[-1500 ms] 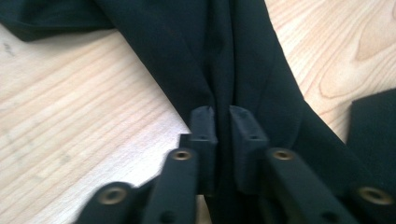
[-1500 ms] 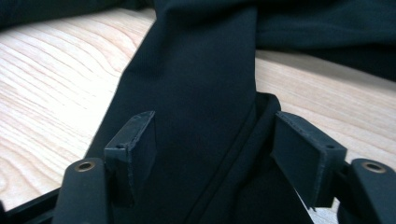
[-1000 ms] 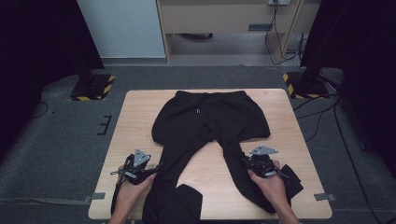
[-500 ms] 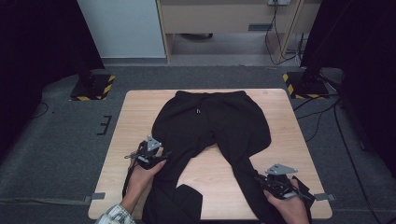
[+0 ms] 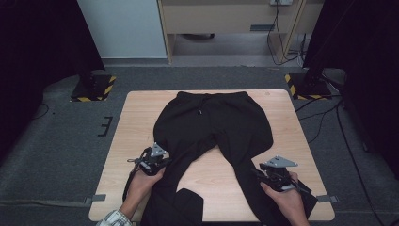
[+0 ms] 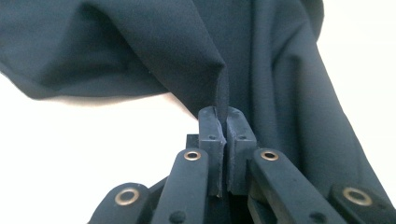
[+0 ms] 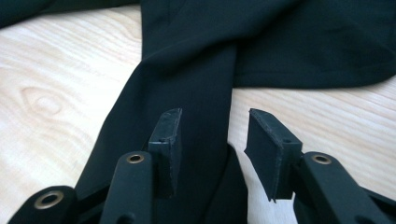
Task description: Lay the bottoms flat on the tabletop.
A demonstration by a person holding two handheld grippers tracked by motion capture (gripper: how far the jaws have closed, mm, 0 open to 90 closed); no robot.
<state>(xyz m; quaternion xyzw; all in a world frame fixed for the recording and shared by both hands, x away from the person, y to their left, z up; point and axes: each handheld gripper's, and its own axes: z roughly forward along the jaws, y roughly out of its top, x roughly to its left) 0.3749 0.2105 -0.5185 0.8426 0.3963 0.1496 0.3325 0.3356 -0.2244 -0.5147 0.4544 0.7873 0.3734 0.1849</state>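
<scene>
trousers (image 5: 211, 127) hems cut off, L gripper (image 6: 226, 122) jaws pinching fold

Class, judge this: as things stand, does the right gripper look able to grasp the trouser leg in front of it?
Probably yes. The right gripper has its jaws apart, just opened, over the trouser leg, with nothing in the way.

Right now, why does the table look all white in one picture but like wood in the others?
In the left gripper view the table is washed out by glare beside the dark trousers; in the right gripper view the wood grain shows clearly; in the high view the room's corners go very dark.
</scene>
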